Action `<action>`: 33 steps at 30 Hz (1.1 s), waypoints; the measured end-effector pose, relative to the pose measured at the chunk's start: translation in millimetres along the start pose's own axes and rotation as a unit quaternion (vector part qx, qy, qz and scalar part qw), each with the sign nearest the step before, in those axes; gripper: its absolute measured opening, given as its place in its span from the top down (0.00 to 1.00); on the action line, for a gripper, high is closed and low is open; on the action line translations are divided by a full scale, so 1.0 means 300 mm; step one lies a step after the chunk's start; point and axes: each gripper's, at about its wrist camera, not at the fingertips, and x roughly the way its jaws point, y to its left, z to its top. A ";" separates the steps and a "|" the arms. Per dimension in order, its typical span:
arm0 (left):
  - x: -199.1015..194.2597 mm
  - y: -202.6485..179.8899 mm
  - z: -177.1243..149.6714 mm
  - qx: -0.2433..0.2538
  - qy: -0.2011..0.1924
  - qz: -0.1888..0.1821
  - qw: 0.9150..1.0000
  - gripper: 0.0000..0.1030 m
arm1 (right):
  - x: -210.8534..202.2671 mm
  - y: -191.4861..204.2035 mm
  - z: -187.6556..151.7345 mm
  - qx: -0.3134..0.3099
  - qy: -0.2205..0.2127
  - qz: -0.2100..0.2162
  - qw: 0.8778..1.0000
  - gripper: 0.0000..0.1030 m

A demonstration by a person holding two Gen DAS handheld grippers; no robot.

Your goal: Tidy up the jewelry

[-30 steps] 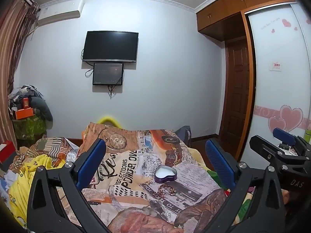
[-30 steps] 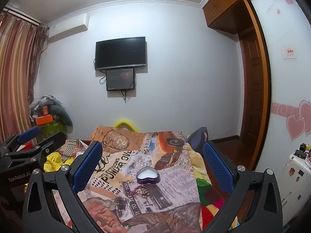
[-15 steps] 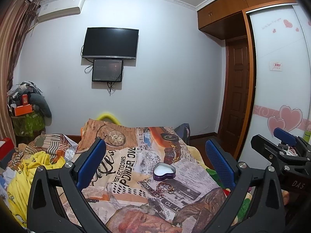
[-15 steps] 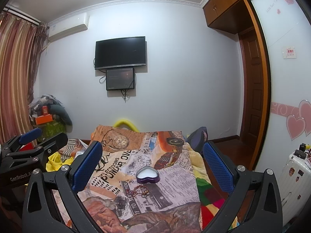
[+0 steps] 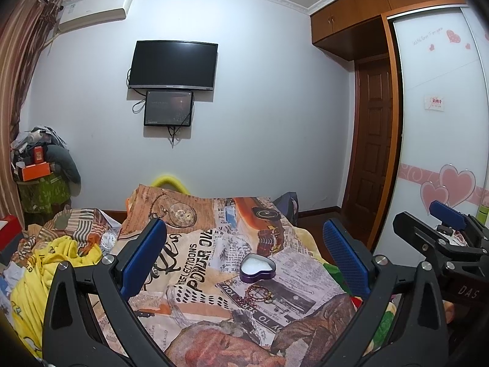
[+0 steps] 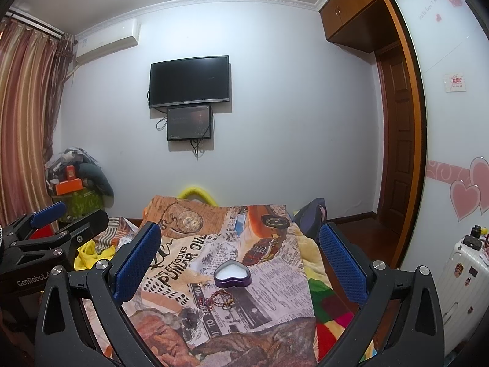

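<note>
A purple heart-shaped tin (image 5: 257,271) with a white inside lies open on the printed blanket (image 5: 195,244) of the bed; it also shows in the right wrist view (image 6: 232,275). A small pile of bracelets and chains (image 5: 258,294) lies just in front of the tin, also in the right wrist view (image 6: 218,299). My left gripper (image 5: 243,253) is open and empty, held above the bed short of the tin. My right gripper (image 6: 240,252) is open and empty, at about the same distance. Each gripper shows at the edge of the other's view.
Yellow and striped clothes (image 5: 52,263) are heaped on the bed's left side. A cluttered stand (image 5: 39,183) is by the curtain. A wooden door (image 5: 373,150) and wardrobe are at right. A white suitcase (image 6: 458,272) stands by the wardrobe. A TV (image 5: 174,64) hangs on the far wall.
Both views have shifted slightly; the tin and jewelry sit a little higher in the left view than a second ago. Both grippers stay open and empty.
</note>
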 end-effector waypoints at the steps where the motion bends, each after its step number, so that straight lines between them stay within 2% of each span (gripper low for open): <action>1: 0.000 0.000 -0.001 0.000 0.000 0.000 1.000 0.00 | 0.006 0.003 0.003 0.000 0.001 0.000 1.000 0.00; 33: 0.002 -0.007 -0.005 0.000 0.003 0.000 1.000 0.00 | 0.013 -0.001 0.002 0.001 0.005 0.001 1.000 0.00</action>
